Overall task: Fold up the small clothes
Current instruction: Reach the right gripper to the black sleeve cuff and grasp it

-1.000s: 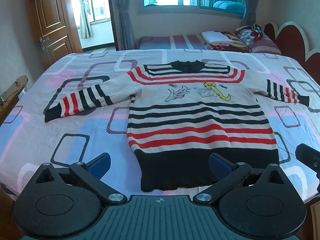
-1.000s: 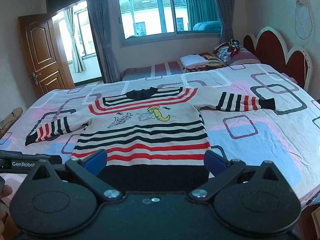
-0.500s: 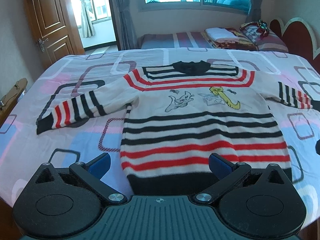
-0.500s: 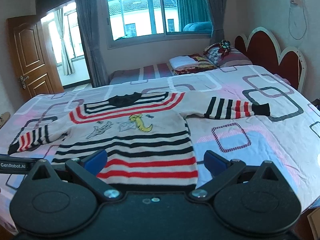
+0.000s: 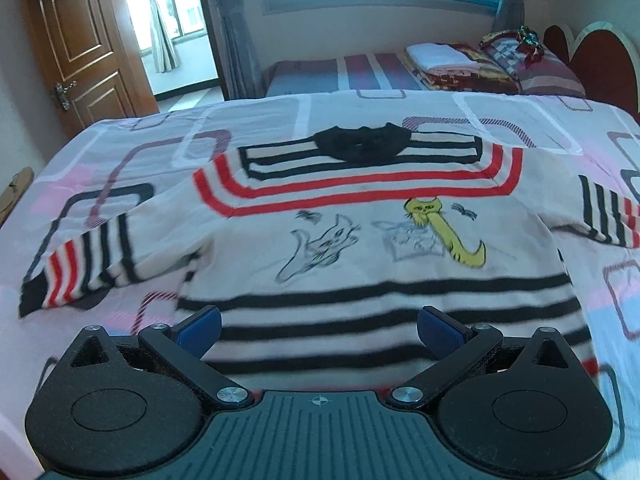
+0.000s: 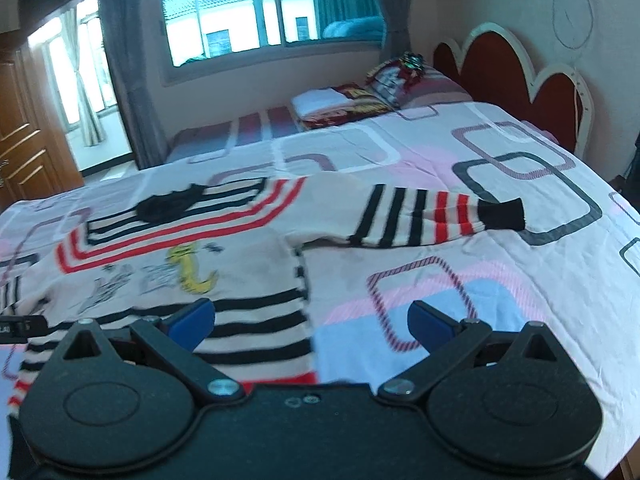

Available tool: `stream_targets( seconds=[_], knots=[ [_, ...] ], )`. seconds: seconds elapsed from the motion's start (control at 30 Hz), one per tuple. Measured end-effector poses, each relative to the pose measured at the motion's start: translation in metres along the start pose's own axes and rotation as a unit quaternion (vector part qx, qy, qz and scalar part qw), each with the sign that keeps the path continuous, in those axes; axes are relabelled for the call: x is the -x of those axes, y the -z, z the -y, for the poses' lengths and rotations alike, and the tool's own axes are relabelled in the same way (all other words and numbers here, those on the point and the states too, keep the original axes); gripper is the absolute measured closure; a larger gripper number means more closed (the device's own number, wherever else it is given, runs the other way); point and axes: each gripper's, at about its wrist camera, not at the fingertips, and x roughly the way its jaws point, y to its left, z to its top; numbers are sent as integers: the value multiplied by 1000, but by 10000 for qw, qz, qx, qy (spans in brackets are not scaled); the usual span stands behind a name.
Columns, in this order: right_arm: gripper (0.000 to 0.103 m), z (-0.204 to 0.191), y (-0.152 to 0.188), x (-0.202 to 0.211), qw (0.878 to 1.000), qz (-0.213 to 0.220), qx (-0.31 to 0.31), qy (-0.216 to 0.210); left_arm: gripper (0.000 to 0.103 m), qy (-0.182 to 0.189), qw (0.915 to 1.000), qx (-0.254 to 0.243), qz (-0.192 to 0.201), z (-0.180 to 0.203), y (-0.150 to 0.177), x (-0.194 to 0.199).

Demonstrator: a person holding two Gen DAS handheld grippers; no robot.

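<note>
A wooden door (image 5: 86,46) stands at the far left of the room, and next to it the bed (image 5: 120,152) with its sheet of pink, blue and outlined rectangles fills most of both views. On the sheet a small striped sweater (image 5: 360,248) lies flat and face up, black collar (image 5: 362,144) toward the window, cartoon cats drawn across the chest. Its left sleeve (image 5: 92,264) reaches out toward the door side, ending in red and black bands and a dark cuff. The left gripper (image 5: 318,330) hangs over the lower body of the sweater with its blue-padded fingers (image 5: 200,328) spread wide, nothing between them; black stripes of the knit show through the gap (whether the pads touch the fabric cannot be told). Further right, the right gripper (image 6: 310,326) hovers at the sweater's right side edge, its fingers (image 6: 432,326) likewise spread and empty, one pad over the striped knit and the other over bare sheet. Beyond it the right sleeve (image 6: 436,216) stretches sideways, black cuff outermost. Folded bedding (image 6: 340,106) sits at the head end, beside the red scalloped headboard (image 6: 516,80) on the far right.
</note>
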Motion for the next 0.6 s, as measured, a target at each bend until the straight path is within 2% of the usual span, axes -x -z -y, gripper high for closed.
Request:
stream_targets(
  seconds=[0.37, 0.6],
  knots=[
    [1, 68, -35, -95, 9973, -331, -535, 373, 0, -166, 9997, -114, -148, 52, -46, -72],
    [4, 124, -51, -150, 9906, -557, -1043, 681, 0, -313, 9987, -241, -320, 84, -66, -111]
  ],
)
